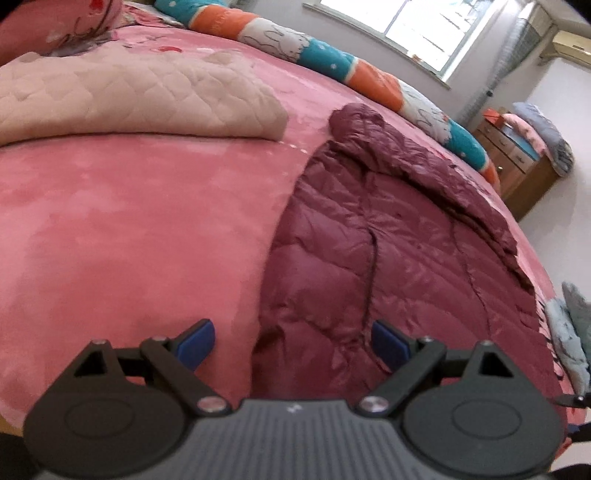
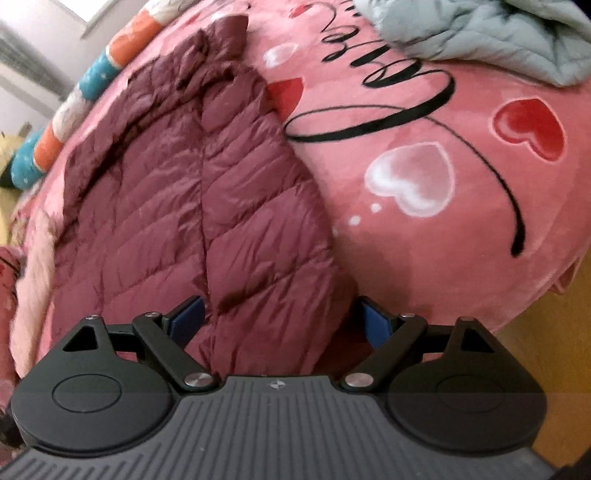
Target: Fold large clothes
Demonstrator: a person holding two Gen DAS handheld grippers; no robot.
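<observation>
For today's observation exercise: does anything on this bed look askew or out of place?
Only the pale grey-blue garment, lying crumpled in a heap near the pink bedspread's edge. The maroon puffer jacket lies fairly flat.

Legible text: none we can read. Pink blanket [image 2: 424, 229], twelve to three o'clock: black cursive lettering [image 2: 369, 122], too distorted to make out.

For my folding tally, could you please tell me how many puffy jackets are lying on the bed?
2: a maroon jacket spread flat before both claws, and a crumpled grey jacket at the bed's far edge, partly cut off. Others may lie outside view.
</observation>
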